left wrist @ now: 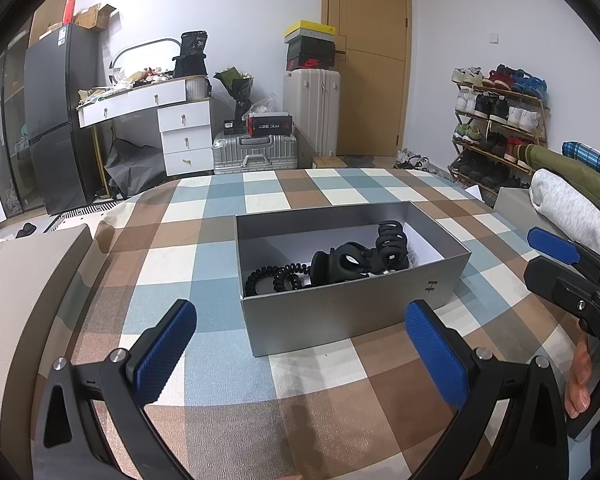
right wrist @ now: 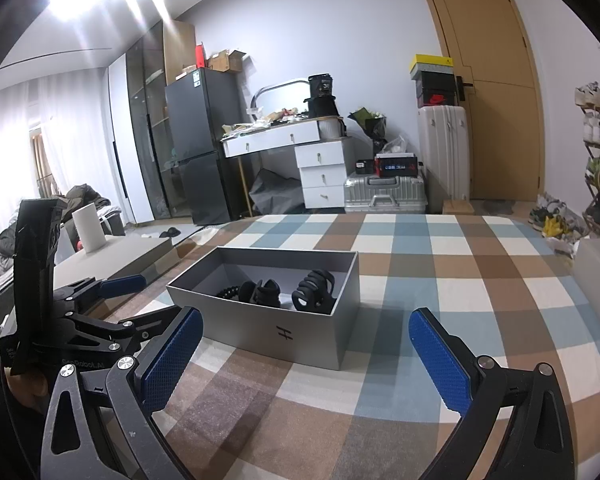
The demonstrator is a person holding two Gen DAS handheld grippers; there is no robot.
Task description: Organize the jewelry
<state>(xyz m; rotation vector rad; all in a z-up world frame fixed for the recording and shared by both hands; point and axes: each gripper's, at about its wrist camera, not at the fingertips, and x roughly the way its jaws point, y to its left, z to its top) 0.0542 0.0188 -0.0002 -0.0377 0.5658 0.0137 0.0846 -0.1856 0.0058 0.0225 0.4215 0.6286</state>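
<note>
A grey open box [left wrist: 352, 312] [right wrist: 268, 332] sits on the checked cloth. Inside it lie two black claw hair clips [left wrist: 340, 266] [right wrist: 314, 290] and black coiled hair ties [left wrist: 274, 278] [right wrist: 228, 292]. My left gripper [left wrist: 300, 352] hovers just short of the box's near wall, open, with nothing between its blue pads. My right gripper [right wrist: 304, 360] is also open and holds nothing, facing the box's marked side from the right. In the left wrist view the right gripper [left wrist: 572, 272] shows at the right edge with a hand on it. The left gripper [right wrist: 92, 320] appears at the left of the right wrist view.
The checked cloth [left wrist: 228, 360] covers the whole work surface. A grey cushion [left wrist: 16, 292] borders it at the left, and rolled fabric [left wrist: 572, 200] lies at the right. Beyond stand a dresser [left wrist: 160, 120], suitcases [left wrist: 256, 152], a door and a shoe rack [left wrist: 500, 128].
</note>
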